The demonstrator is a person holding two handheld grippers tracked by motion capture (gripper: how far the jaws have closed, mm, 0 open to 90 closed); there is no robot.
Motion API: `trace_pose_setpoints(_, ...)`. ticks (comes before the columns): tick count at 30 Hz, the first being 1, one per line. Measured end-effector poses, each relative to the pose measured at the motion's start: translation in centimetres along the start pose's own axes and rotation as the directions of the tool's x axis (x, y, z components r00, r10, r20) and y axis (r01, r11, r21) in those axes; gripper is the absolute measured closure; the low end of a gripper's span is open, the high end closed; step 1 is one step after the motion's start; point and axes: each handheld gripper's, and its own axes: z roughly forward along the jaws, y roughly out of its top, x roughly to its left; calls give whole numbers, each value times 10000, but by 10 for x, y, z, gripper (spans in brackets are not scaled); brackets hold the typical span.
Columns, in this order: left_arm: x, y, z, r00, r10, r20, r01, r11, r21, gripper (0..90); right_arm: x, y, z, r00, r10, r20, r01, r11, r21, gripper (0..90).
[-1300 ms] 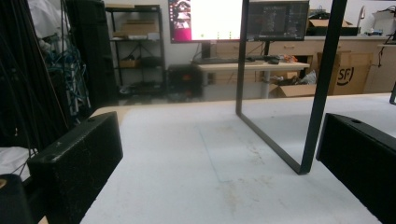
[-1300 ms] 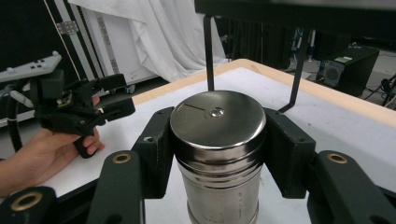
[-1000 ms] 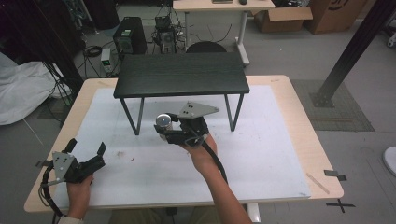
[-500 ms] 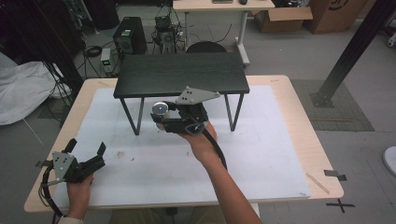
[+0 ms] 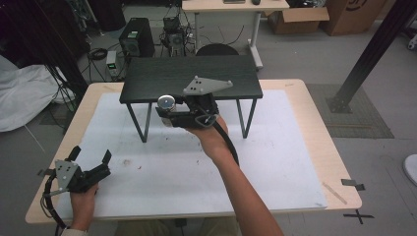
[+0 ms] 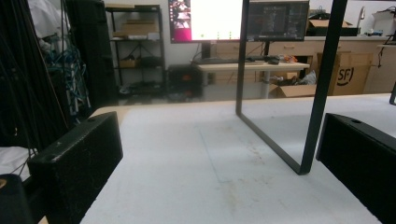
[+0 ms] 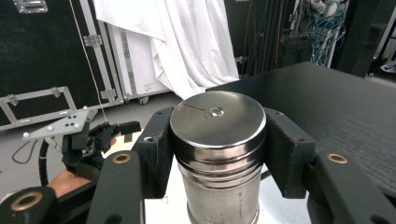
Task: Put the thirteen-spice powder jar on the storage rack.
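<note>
A shiny metal canister (image 7: 217, 154) with a flat round lid (image 5: 166, 103) is clamped between the jaws of my right gripper (image 5: 169, 112). It hangs in the air just in front of the small black table (image 5: 147, 78), level with the front edge of its top. The black tabletop (image 7: 336, 112) lies to the right of the canister in the right gripper view. My left gripper (image 5: 91, 158) rests low at the near left corner of the white mat (image 5: 275, 162), held by a hand. Its jaws stand wide apart with nothing between them.
The black table's thin legs (image 6: 320, 88) stand on the mat ahead of my left gripper. The wooden table's edge (image 5: 339, 147) frames the mat. Beyond lie a desk (image 5: 231, 6), cardboard boxes (image 5: 300, 14), computer gear (image 5: 133, 37) and a white cloth (image 7: 187, 37).
My right gripper has carried the canister up and toward the black table, from under its front edge to level with the top. The left gripper has stayed put.
</note>
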Motion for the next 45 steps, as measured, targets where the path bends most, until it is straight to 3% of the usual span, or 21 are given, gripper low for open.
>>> trace_pose_setpoints(13, 0, 0, 0, 10000, -32, 2, 32, 10000, -60, 9, -17, 21, -10, 9997, 103, 203, -100, 9998, -165, 480)
trace_pose_setpoints(25, 0, 0, 0, 10000, -7, 5, 7, 10000, -37, 9, -37, 36, -14, 9956, 138, 922, -91, 9987, -509, 480)
trace_pose_setpoints(27, 0, 0, 0, 10000, 1, 5, -1, 10000, -35, 9, -44, 40, -14, 9916, 68, 1291, 0, 9986, -520, 480)
trace_pose_setpoints(37, 0, 0, 0, 10000, 26, 5, -26, 10000, -37, 9, -68, 45, -9, 9733, 324, 2273, -197, 9981, -575, 480)
trace_pose_setpoints(45, 0, 0, 0, 10000, 2, 9, -2, 10000, -25, 9, -94, 42, 4, 9491, 824, 3041, -711, 9963, -479, 480)
